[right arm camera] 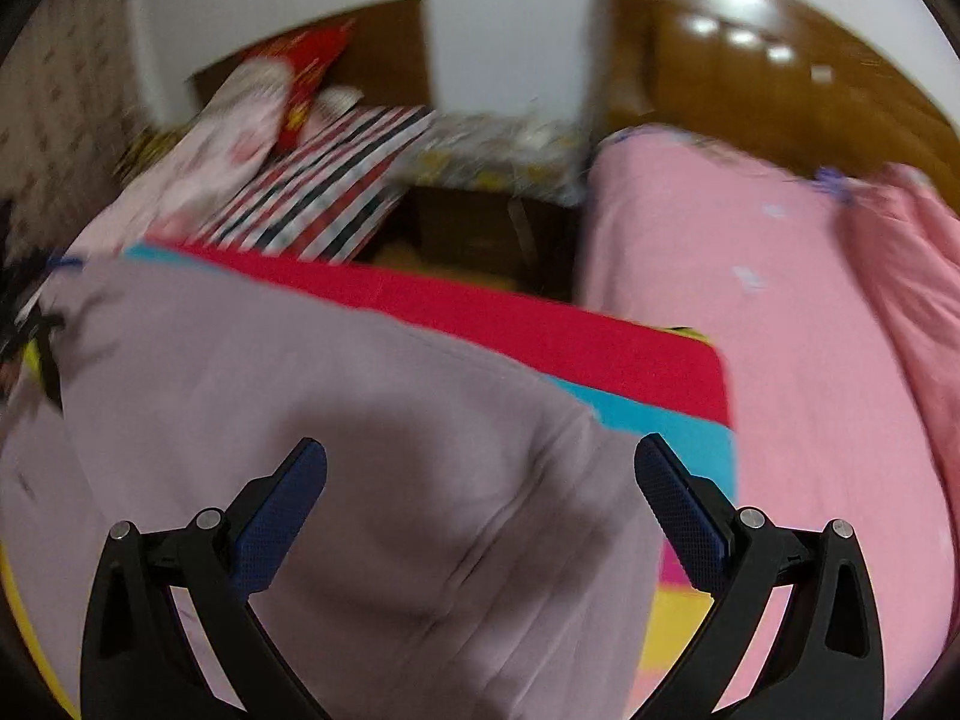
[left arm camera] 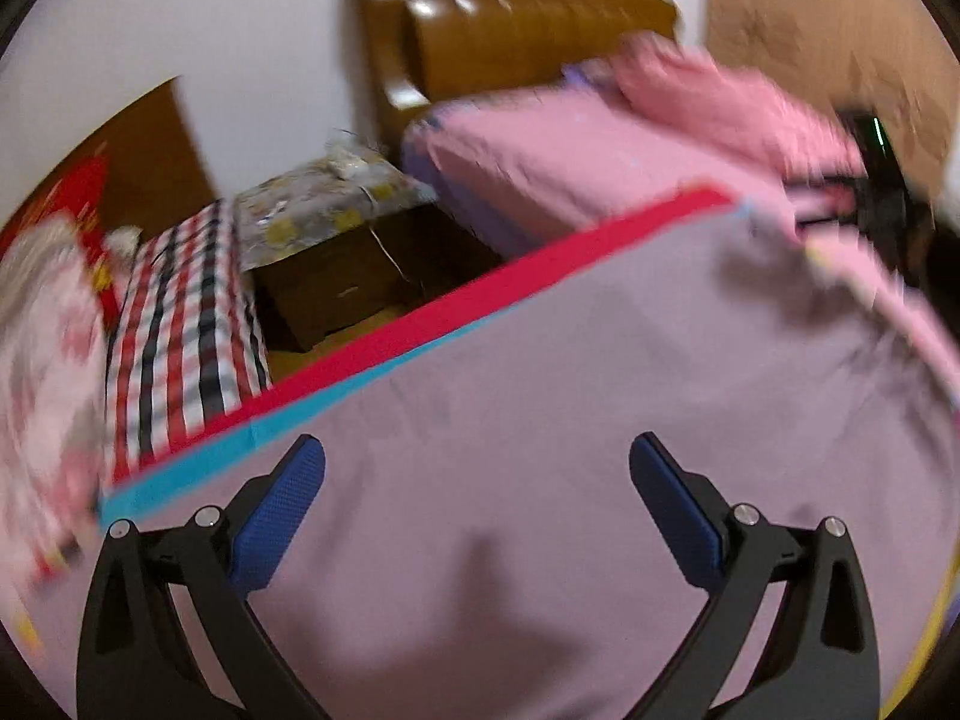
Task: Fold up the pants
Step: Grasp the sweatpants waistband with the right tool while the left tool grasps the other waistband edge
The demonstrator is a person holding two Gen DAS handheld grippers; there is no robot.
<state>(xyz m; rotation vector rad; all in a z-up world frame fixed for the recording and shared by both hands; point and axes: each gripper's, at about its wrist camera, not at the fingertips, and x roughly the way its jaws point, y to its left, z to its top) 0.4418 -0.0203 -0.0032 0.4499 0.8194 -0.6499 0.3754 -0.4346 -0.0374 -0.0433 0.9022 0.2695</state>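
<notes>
Pale mauve pants (left arm camera: 570, 396) lie spread flat over a mat with red and cyan bands (left arm camera: 420, 324). My left gripper (left arm camera: 477, 462) hovers above the cloth with its blue-padded fingers wide apart and nothing between them. In the right wrist view the same pants (right arm camera: 360, 432) show a hem edge and creases near their right side. My right gripper (right arm camera: 480, 465) is open over that part, holding nothing. The other gripper shows as a dark shape (left arm camera: 882, 204) at the far right of the left wrist view. Both views are motion-blurred.
A bed with a pink cover (right arm camera: 810, 330) and wooden headboard (left arm camera: 510, 24) stands beyond the mat. A dark wooden nightstand (left arm camera: 348, 282) with a patterned cloth sits next to it. A checked red, black and white cloth (left arm camera: 180, 324) lies on the left.
</notes>
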